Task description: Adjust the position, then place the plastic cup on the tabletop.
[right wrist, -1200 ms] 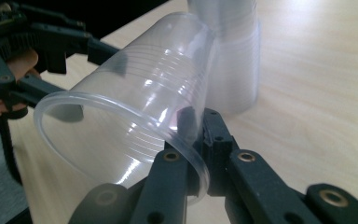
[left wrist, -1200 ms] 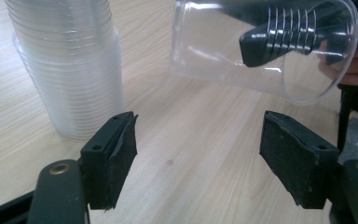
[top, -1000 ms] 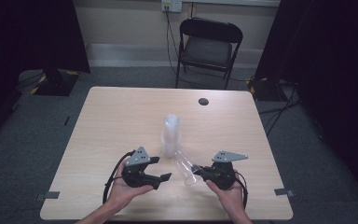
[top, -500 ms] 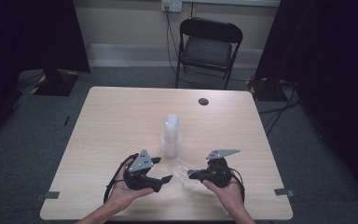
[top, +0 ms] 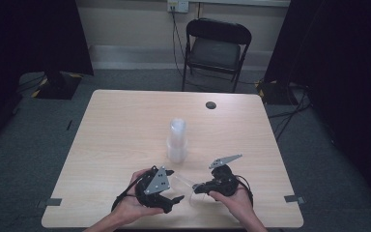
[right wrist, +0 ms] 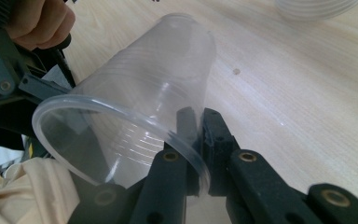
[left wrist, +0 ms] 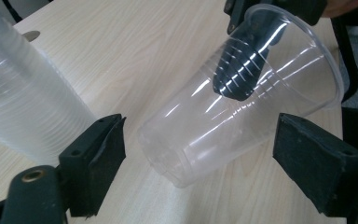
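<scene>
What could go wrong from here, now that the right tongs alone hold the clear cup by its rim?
1. The right tongs pinch only the thin wall at the rim of the clear cup, so it may buckle or slip out.
2. The left tongs have just been opening and straddle the cup's base without pressing it; closing hard could crush it.
3. The stack of cups stands close by, and a sweep could topple it.

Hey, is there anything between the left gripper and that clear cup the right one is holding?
Nothing visible. The left gripper has just been opening, and its fingers stand either side of the cup without touching it. The right gripper pinches the cup's rim. The cup stack stands off to the side, out of the way.
</scene>
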Demonstrator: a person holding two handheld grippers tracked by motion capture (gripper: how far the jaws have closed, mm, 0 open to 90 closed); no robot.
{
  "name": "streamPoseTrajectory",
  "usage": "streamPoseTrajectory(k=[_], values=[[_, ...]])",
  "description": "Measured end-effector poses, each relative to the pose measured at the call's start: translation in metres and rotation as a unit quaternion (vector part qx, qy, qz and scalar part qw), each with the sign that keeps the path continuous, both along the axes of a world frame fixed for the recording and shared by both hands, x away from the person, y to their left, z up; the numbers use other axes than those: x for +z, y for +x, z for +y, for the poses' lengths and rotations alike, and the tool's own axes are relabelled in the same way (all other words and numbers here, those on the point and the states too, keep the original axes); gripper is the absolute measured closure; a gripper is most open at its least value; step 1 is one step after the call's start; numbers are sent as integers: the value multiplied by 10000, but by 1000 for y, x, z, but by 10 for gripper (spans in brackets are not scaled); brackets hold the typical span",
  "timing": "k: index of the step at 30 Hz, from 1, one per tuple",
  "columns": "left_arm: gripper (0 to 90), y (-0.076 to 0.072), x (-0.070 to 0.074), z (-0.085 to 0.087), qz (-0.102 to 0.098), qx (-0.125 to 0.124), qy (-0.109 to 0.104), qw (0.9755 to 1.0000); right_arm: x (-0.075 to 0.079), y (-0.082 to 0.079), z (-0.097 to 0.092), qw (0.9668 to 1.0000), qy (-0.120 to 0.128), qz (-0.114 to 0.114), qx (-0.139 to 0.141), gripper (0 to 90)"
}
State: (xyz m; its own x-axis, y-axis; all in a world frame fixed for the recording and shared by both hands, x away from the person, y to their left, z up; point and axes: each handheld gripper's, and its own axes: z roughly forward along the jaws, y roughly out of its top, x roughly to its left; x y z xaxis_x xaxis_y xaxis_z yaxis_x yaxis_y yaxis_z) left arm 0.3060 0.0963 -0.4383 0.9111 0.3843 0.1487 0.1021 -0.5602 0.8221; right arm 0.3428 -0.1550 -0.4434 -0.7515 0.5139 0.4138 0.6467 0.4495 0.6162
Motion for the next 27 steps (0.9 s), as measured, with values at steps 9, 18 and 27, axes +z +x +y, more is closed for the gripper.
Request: streamPoseTrajectory(k=[9,18,27], values=[[153,-4,-6,-6,-59,-310,263,9992,-2,2,2,9997,29,198,123,869],[181,-7,-13,-17,-193,-483,523,9973,-4,3,6,9993,144,330,122,869],[231,-11,-13,-23,-351,-581,562,9961,-5,3,17,9981,258,559,11,870]])
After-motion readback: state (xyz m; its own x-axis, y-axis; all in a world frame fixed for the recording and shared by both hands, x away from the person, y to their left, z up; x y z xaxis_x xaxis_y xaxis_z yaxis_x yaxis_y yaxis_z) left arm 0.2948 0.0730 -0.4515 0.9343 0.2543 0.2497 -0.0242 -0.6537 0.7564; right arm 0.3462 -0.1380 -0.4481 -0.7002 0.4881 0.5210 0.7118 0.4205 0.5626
